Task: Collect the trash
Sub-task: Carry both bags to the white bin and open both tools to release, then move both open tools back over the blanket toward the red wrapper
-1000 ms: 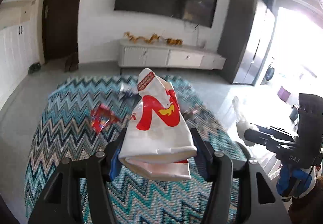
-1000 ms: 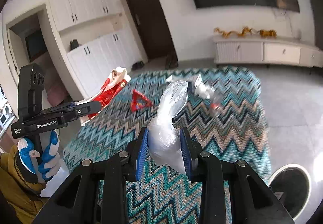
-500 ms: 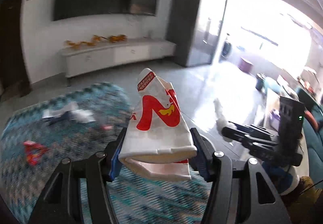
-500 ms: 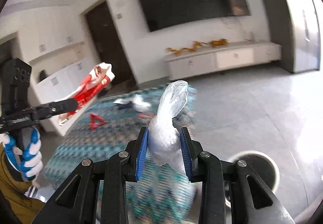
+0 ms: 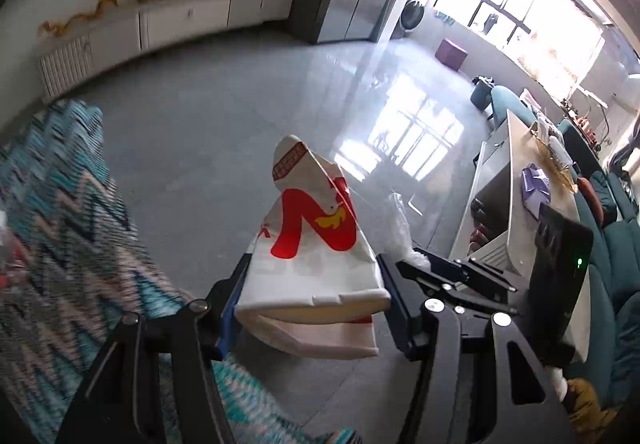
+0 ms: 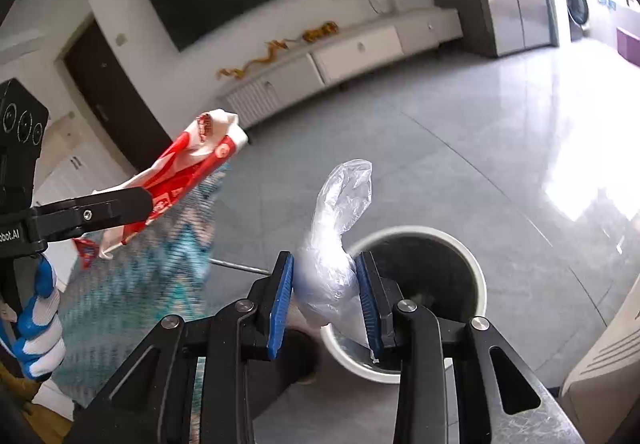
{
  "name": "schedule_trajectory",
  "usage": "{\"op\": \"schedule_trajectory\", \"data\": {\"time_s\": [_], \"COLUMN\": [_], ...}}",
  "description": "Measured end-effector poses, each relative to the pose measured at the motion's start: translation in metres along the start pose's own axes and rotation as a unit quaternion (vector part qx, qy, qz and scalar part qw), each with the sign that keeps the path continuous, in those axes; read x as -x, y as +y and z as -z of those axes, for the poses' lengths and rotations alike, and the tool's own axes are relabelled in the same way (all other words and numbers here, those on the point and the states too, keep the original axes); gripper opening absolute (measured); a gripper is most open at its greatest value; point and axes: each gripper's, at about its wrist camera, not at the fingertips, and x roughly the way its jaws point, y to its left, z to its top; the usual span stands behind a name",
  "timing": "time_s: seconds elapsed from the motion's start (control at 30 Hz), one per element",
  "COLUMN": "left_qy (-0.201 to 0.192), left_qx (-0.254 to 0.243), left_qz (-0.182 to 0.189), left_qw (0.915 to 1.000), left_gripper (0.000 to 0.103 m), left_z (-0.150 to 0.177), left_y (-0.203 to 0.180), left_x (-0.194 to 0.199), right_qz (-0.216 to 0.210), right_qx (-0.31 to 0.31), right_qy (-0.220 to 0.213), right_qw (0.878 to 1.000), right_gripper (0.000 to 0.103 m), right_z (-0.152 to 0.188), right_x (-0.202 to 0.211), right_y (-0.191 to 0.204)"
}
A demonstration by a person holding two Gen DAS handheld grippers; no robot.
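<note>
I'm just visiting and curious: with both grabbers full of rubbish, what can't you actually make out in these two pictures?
- Inside of the white bin: right wrist view, dark, partly covered by the clear plastic bag.
- Bin in the left wrist view: not visible.
- Litter on the rug: left view, blurred and cut off by the edge.
- Print on the red-and-white paper bag: only part readable.

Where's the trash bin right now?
In the right wrist view, the white bin stands on the grey floor just beyond the right gripper, behind its clear plastic bag.
</note>
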Motion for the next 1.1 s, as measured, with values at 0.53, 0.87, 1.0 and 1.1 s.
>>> {"op": "schedule_trajectory", "data": {"time_s": [0.53,0.87,1.0,1.1], "left_qy": [0.056,-0.076,-0.135,-0.170], "left_qx": [0.056,0.016,0.035,0.044], "left_qz": [0.024,-0.078,-0.120,-0.150], "left_qw": [0.9966,0.9940,0.9829,0.9730], "left_gripper": [0.064,0.064,0.064,0.064], "left_z": [-0.010,0.005,0.023,0.035], "left_y": [0.023,0.041,0.065,0.080], "left_x": [-0.074,0.041,0.097,0.134], "right_qz": [0.067,0.060,0.044,0.027], "right_qx": [-0.050,0.004,0.038,0.065], "right_qy": [0.033,-0.031,-0.064,-0.084], "right_qw": [0.996,0.998,0.996,0.994], "right_gripper": [0.049,0.050,0.055,0.061], "right_z": [0.007,-0.018,-0.030,-0.037], "right_x": [-0.052,-0.001,0.021,0.039], "right_y": [-0.049,0.020,0.065,0.104]}}
